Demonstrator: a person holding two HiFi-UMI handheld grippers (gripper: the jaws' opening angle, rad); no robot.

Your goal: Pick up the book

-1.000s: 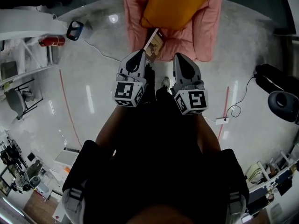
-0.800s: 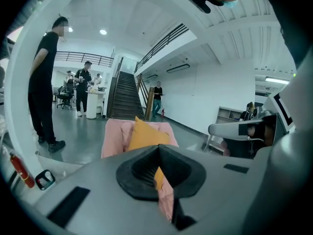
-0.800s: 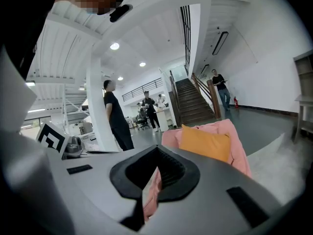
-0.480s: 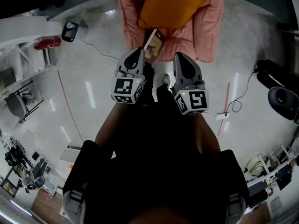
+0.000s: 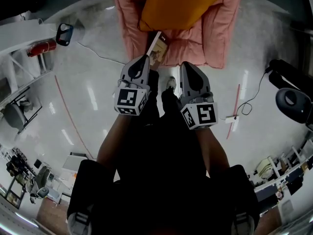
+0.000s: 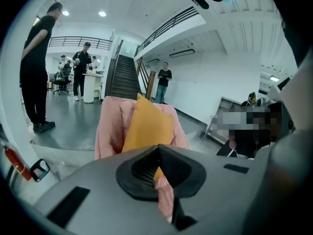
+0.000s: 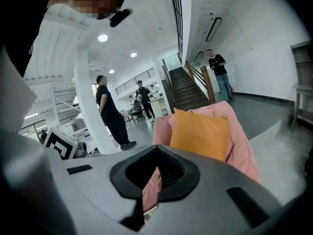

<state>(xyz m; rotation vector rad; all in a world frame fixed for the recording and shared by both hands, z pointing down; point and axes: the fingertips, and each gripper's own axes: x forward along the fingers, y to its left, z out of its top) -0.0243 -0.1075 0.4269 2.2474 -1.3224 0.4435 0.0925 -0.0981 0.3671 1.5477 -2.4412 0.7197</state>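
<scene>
Left tongs [image 5: 144,58] jaws together, right tongs [image 5: 185,65] likewise closed, side by side, tilted downward

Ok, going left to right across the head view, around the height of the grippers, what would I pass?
Red fire extinguisher, left gripper, book, right gripper, white power strip.

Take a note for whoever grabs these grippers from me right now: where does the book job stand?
Left gripper: shut, empty.
Right gripper: shut, empty.
Both point toward the pink chair.
Book: on the chair's front edge, in front of the orange cushion, nearest the left gripper.
Done: nothing gripped yet.
Left: open a gripper, close it on the book, lift.
</scene>
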